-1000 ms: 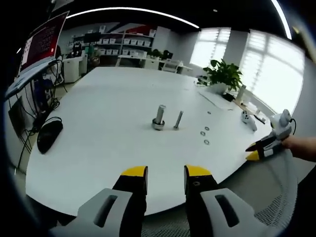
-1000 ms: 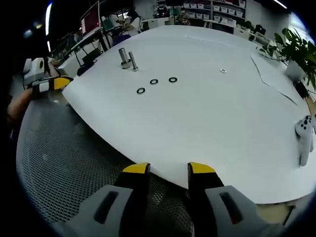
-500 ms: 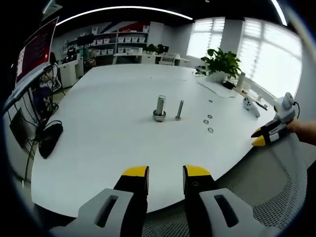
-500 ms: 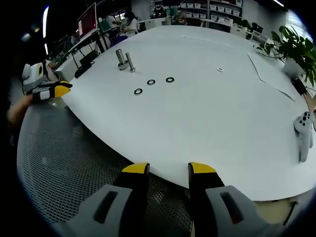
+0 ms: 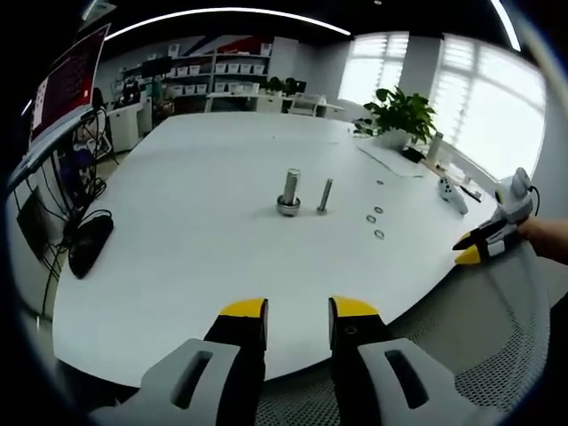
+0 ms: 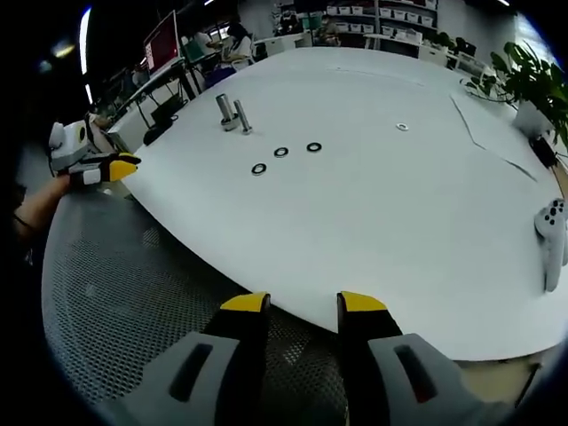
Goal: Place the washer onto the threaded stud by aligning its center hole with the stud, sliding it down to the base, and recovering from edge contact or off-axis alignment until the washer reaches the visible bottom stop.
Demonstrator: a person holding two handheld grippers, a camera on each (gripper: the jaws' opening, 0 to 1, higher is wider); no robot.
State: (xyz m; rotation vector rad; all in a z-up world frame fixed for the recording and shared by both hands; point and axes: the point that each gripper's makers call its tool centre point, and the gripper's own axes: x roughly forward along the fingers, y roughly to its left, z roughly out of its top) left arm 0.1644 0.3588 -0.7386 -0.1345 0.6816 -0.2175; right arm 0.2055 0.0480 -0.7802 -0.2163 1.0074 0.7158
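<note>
A large white table [image 5: 195,222] is being viewed from both grippers. Near its middle, a threaded stud [image 5: 325,195] is standing upright, and a thicker metal cylinder on a round base [image 5: 289,192] is standing just beside it; the two are not touching. Three washers [image 5: 376,222] are lying flat in a short row on the table, near the stud on the side toward the table edge, apart from one another. A fourth washer [image 6: 402,127] is lying alone, well apart from the stud. None is on the stud.

The left gripper [image 5: 297,311] is being held over the table edge, well apart from the stud, with its yellow-tipped jaws parted and nothing between them. The right gripper [image 6: 303,304] is being held off the table, over a grey mesh surface [image 6: 133,293], jaws likewise parted and empty. Nothing is standing between either gripper and the stud.

Surroundings relative to the stud: a black computer mouse [image 5: 89,242] is lying near the far-left table edge; a white hand controller [image 6: 555,240] is lying well apart toward the window side; a potted plant [image 5: 401,120] is standing beyond it. A monitor with a red screen [image 5: 71,80] and shelving [image 5: 222,71] are being seen past the table.
</note>
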